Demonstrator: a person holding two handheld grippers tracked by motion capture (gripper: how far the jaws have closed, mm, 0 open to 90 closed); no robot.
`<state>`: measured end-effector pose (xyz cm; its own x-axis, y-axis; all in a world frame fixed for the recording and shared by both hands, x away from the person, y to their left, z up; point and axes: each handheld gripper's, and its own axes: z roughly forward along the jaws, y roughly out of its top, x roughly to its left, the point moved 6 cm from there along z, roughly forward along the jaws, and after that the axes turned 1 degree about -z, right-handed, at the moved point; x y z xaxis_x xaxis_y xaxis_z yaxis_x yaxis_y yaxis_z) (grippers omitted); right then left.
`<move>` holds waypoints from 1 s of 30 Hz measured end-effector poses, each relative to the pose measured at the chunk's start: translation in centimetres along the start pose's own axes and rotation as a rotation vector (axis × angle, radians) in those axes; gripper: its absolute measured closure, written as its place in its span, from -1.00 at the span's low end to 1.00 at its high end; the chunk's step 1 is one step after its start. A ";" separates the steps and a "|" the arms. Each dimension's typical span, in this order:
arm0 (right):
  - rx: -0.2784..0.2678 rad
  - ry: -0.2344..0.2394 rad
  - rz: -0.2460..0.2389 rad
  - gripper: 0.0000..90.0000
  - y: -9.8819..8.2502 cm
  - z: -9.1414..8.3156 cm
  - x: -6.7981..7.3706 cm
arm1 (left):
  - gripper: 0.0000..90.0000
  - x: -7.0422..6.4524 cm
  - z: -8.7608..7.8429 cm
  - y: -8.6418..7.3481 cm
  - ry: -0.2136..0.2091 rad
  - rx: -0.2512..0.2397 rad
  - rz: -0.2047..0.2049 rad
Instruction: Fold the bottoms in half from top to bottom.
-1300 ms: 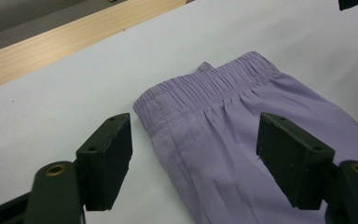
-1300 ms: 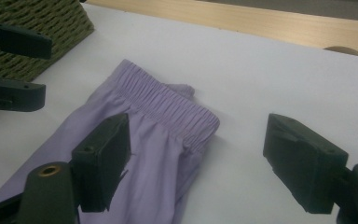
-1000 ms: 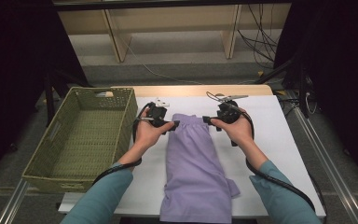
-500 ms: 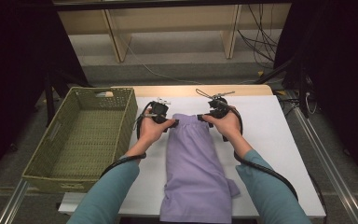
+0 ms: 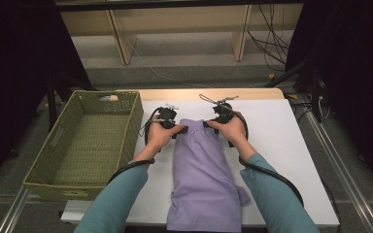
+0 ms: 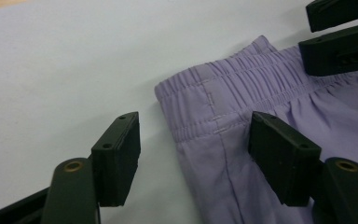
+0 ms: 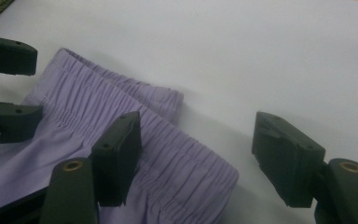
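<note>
While both claws are straddling the waistband corners of the purple shorts (image 5: 201,170) at frame centre on the counter (image 5: 281,141), left claw (image 6: 193,154) and right claw (image 7: 196,158) are closing but not yet pinching; I'm aiming below the elastic, evenly.

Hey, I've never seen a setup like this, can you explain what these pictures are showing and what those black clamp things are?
A person at a white table holds a hand-operated two-jaw gripper in each hand: the left gripper and the right gripper. One picture looks down from above; the other two come from cameras riding on each gripper, looking along its black jaws. On the table lies a pair of purple shorts, with a green woven basket beside it. Both grippers straddle the corners of the elastic waistband, jaws closing in but not yet pinching, so nothing is held.
</note>
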<state>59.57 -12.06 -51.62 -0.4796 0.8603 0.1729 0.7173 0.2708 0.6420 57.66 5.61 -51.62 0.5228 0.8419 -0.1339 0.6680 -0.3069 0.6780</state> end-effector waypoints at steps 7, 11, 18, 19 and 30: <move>0.023 -0.010 -0.010 -0.22 -0.4 0.6 -0.1 | -0.27 -0.1 0.6 -0.5 -0.012 0.024 -0.017; 0.016 -0.006 -0.008 -0.15 -0.4 0.8 0.2 | -0.22 -0.2 0.7 -0.6 -0.026 0.030 -0.005; 0.012 0.014 -0.024 0.07 -0.5 1.2 0.8 | -0.08 -0.5 1.0 -0.8 -0.053 0.039 -0.004; 0.011 0.016 -0.023 0.11 -0.5 1.2 0.9 | -0.05 -0.6 1.0 -0.8 -0.056 0.039 -0.003; -0.015 0.103 0.009 0.63 -0.9 1.4 1.5 | 0.36 -1.3 1.0 -0.8 -0.079 0.020 0.019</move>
<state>58.89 -10.43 -53.00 -0.5230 0.8137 0.2538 0.7143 0.2559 0.6514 56.96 4.28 -52.77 0.5750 0.7983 -0.1789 0.6677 -0.3315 0.6665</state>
